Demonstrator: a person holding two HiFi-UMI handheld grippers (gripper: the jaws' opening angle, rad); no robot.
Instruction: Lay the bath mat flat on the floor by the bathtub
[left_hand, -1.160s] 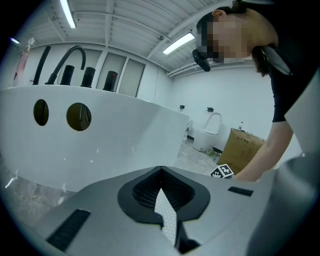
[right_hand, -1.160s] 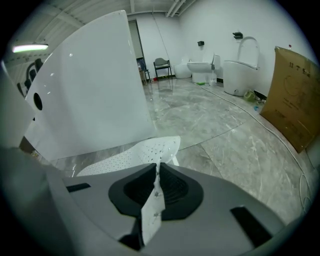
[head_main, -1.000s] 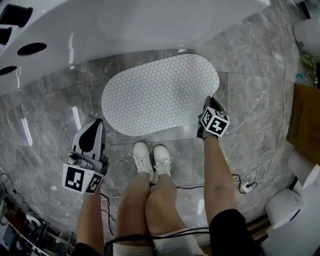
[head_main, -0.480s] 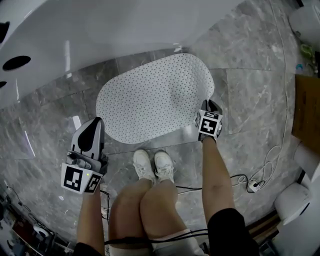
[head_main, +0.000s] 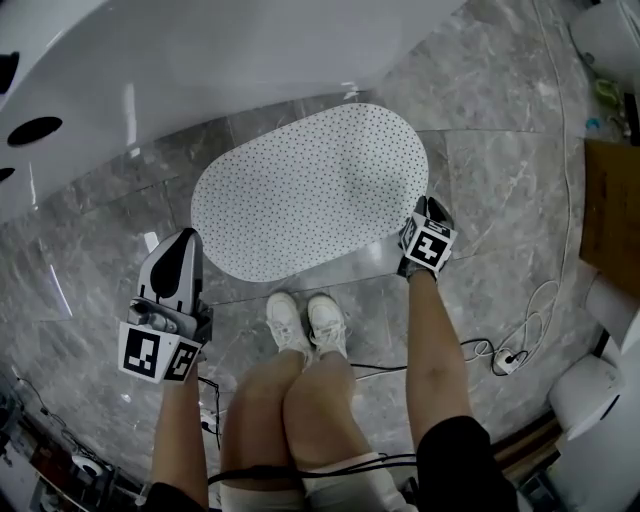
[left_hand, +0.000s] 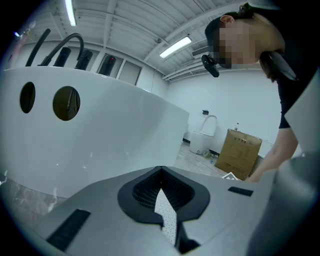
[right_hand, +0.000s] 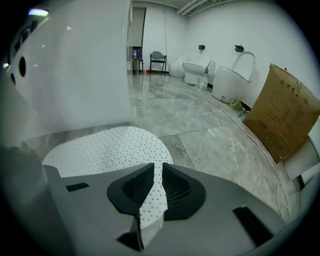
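Note:
A white oval bath mat (head_main: 310, 190) with small dark dots lies spread on the grey marble floor beside the white bathtub (head_main: 200, 60). My left gripper (head_main: 183, 245) sits at the mat's near left edge. In the left gripper view its jaws are shut on a sliver of the dotted mat (left_hand: 166, 220), with the tub wall (left_hand: 100, 145) behind. My right gripper (head_main: 424, 208) is at the mat's near right edge. In the right gripper view it (right_hand: 152, 200) is shut on a strip of the mat (right_hand: 105, 147), whose remainder lies flat ahead.
The person's white shoes (head_main: 305, 320) stand just behind the mat's near edge. A cardboard box (head_main: 610, 200) leans at the right, and a thin cable (head_main: 510, 350) loops over the floor nearby. White fixtures (head_main: 590, 390) stand at the lower right.
Both grippers keep their hold on the mat's near edge. The mat and tub have slid slightly left in the head view, and the right gripper has shifted only a little.

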